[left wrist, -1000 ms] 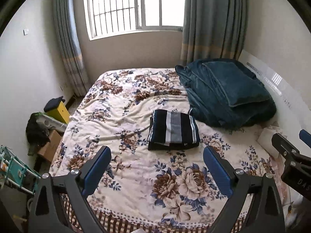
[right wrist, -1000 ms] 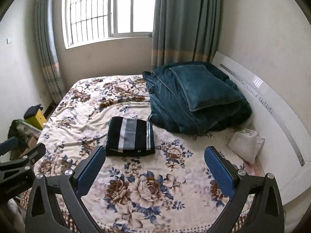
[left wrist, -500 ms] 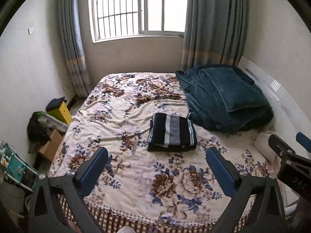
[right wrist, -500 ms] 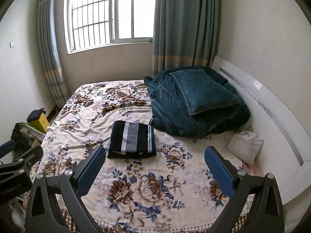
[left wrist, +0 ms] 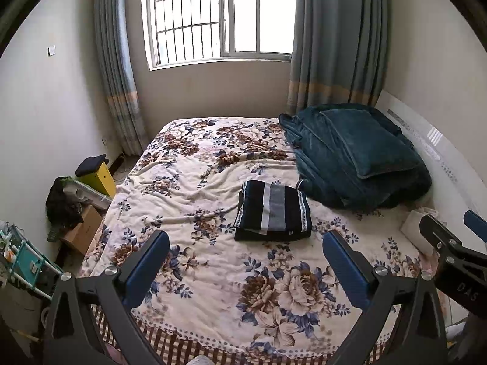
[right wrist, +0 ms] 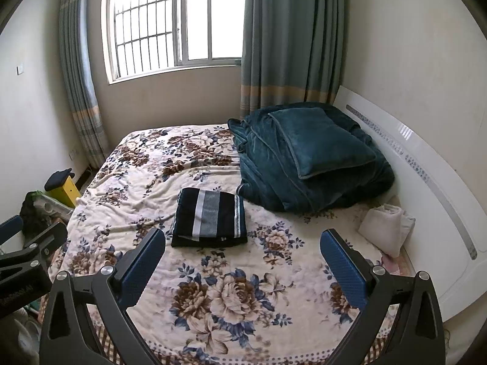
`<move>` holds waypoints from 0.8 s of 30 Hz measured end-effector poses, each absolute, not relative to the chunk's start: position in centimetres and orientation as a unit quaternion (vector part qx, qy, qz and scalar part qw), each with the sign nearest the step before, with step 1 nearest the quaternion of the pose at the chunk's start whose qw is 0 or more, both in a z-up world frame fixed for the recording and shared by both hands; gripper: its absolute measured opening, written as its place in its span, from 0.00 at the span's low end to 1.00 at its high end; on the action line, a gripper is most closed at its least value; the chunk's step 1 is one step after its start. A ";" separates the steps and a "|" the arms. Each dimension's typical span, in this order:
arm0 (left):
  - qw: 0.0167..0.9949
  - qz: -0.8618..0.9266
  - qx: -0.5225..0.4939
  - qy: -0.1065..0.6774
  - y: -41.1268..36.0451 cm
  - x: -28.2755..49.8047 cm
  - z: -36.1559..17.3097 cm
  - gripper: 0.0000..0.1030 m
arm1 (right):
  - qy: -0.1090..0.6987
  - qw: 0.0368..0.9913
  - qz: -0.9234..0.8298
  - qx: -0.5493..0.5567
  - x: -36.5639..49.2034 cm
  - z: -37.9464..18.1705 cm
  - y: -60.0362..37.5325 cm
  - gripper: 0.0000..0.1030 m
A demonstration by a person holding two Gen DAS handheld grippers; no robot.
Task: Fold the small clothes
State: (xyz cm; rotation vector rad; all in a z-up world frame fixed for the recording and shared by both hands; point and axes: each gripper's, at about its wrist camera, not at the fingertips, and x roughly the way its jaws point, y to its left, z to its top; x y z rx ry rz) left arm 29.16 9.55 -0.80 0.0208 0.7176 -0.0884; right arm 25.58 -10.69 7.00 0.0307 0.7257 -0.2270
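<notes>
shirt (left wrist: pixel 273 210) lies folded on bed (left wrist: pixel 213 273); left gripper (left wrist: pixel 246 258) and right gripper (right wrist: pixel 242 257) both spread, empty. fold looks done; next, fetch another garment.

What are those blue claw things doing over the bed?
A person holds two grippers for folding small clothes. The left gripper and right gripper are both open, holding nothing, above the flowery bedspread. The striped garment lies folded on the bed, beside a teal blanket pile. Neither gripper touches it.

Folded garment (left wrist: pixel 273 210) mid-bed (left wrist: pixel 188 182); blanket heap (left wrist: pixel 350 158) behind-right against headboard (right wrist: pixel 426 164); boxes (left wrist: pixel 82 228) on floor left.
</notes>
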 end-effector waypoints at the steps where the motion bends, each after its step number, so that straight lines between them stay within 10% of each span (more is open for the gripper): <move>1: 0.936 -0.042 0.010 0.350 9.5 29.1 -0.8 1.00 | 0.354 0.929 -0.110 0.014 25.7 7.0 -10.5 1.00; 24: 0.940 -0.024 0.010 0.341 9.5 29.0 -0.4 1.00 | 0.353 0.929 -0.104 0.017 26.3 6.7 -9.7 1.00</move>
